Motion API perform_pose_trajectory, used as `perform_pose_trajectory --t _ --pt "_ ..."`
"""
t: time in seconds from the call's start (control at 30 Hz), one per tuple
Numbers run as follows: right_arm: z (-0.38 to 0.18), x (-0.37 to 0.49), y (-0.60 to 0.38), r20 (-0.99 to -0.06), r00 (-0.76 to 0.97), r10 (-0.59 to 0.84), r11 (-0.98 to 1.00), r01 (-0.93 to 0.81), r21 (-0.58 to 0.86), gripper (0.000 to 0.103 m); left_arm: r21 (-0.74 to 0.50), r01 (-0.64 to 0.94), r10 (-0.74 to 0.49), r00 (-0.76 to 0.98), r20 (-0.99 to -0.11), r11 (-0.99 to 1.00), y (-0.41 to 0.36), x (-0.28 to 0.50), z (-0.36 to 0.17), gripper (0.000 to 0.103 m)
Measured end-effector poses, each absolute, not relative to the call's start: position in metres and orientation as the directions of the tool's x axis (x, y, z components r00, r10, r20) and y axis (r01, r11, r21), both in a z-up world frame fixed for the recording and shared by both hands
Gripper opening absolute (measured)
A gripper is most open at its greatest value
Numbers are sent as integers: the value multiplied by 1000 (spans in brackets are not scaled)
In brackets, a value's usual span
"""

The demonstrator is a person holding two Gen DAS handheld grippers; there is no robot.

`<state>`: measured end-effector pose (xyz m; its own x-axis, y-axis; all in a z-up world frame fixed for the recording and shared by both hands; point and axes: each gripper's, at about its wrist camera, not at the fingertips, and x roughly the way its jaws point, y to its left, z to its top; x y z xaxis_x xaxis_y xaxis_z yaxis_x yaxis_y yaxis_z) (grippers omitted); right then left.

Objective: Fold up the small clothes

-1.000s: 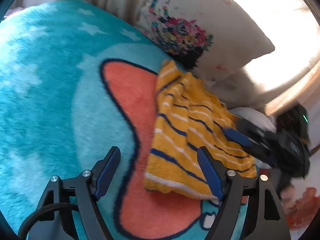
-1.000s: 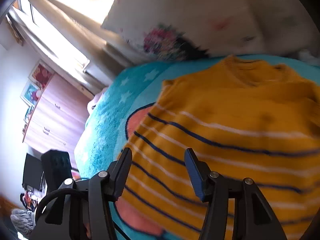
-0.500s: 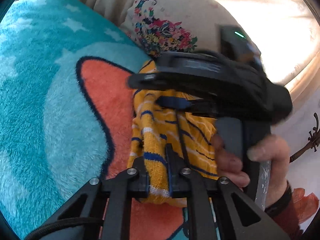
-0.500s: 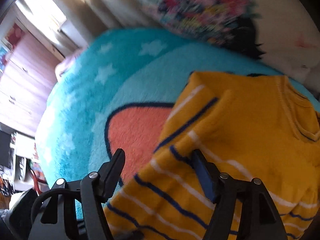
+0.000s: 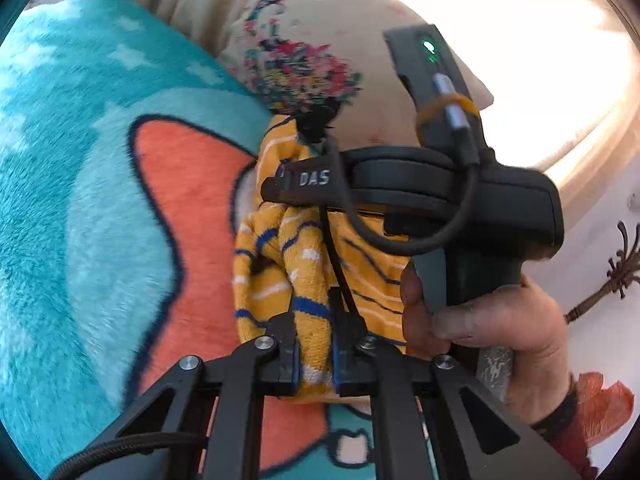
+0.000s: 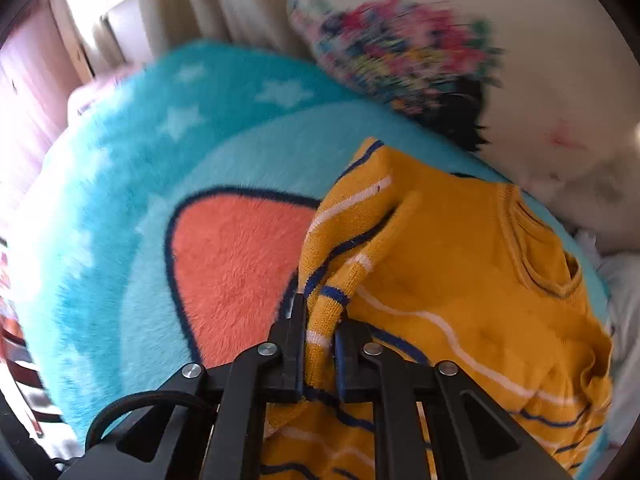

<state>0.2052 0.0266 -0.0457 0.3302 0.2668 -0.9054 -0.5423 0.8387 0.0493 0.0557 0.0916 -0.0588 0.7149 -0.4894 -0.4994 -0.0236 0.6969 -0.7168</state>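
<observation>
A yellow sweater (image 5: 280, 264) with navy and white stripes lies bunched on a teal plush blanket (image 5: 80, 200). My left gripper (image 5: 314, 344) is shut on a fold of its near hem. In the left wrist view the right gripper's black body (image 5: 440, 192) hovers over the sweater, held by a hand (image 5: 480, 320). In the right wrist view the sweater (image 6: 460, 280) spreads to the right, neckline at the far right. My right gripper (image 6: 320, 332) is closing its jaws on a raised striped fold at the sweater's left edge, and the pads press the fabric.
The blanket (image 6: 200, 160) bears a large orange shape outlined in navy. A cream pillow with a floral print (image 5: 320, 60) (image 6: 440, 40) leans behind the sweater. Curtains and a bright window lie beyond. White bedding shows at the right edge (image 6: 616, 280).
My left gripper went from open beside the hem to shut on it and lifted it a little. The right gripper swung across over the sweater and closed on a fold at its edge.
</observation>
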Motion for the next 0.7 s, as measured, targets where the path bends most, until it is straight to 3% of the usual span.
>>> perform_pose_trajectory --t 0.17,0.23,0.3,0.37,0.7 --pt "-7 203 -63 -824 400 401 864 -465 195 9 -684 112 -552 690 -468 721 45 58 -22 9" --pt "4 204 -92 -793 429 433 871 -424 246 9 -681 184 -593 678 -434 709 26 52 -5 14" --pt "12 199 -137 -766 461 448 881 -376 289 9 -663 241 -614 674 -411 709 13 44 7 40" --pt "13 193 -181 -750 485 449 890 -318 327 9 -645 274 -619 678 -396 713 3 39 14 52" --pt "-43 181 -334 -738 517 435 884 -86 460 9 -632 176 -602 569 -560 755 -31 75 -24 53"
